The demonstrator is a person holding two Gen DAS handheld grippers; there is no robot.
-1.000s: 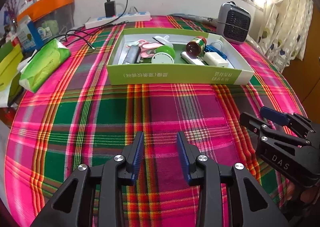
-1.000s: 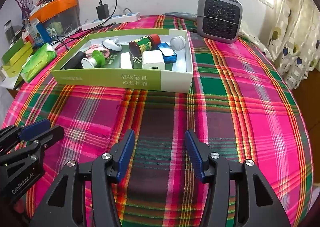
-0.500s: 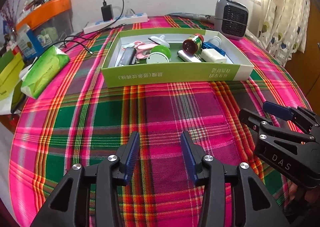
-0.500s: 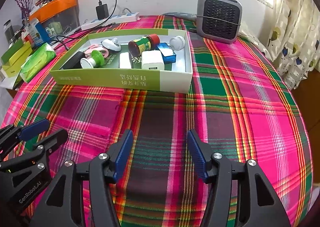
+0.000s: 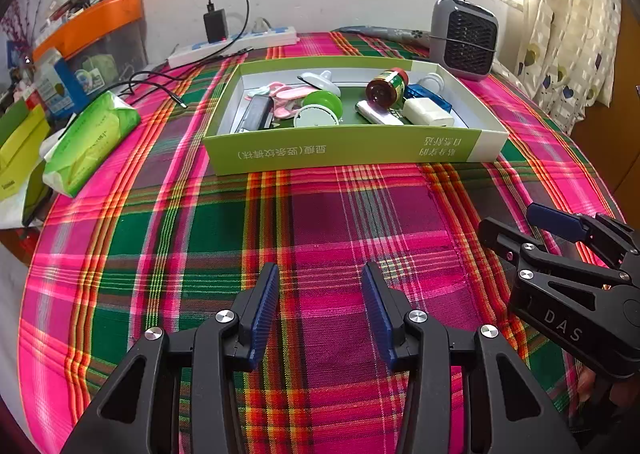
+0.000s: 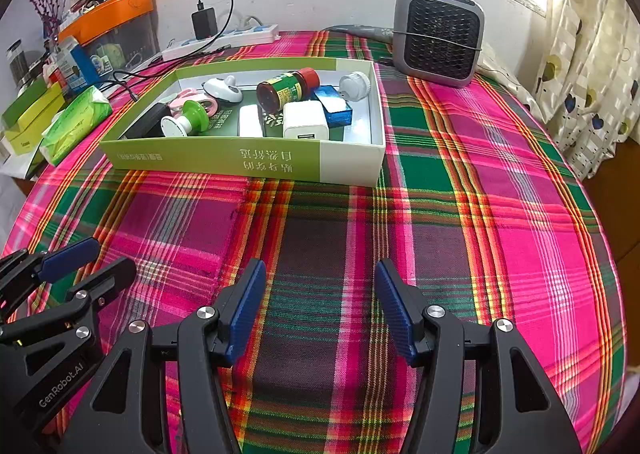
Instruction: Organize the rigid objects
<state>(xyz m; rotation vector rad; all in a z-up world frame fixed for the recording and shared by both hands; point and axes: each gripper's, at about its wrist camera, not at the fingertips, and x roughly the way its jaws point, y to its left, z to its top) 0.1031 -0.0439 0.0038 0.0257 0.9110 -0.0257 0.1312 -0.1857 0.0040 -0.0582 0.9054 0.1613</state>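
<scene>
The left gripper (image 5: 318,294) and right gripper (image 6: 320,290) are held wide apart and empty above the plaid cloth (image 6: 500,214), near the filled green box (image 6: 240,162).

The black left gripper with blue ribbed finger pads (image 5: 319,310) sits low and near, its jaws spread apart with nothing between them, pointing toward the far side. The black right gripper with matching blue ribbed pads (image 6: 320,308) is held beside it, to its right, likewise parted and empty. A bit of a hand (image 5: 590,394) shows under the right gripper's body.
</scene>
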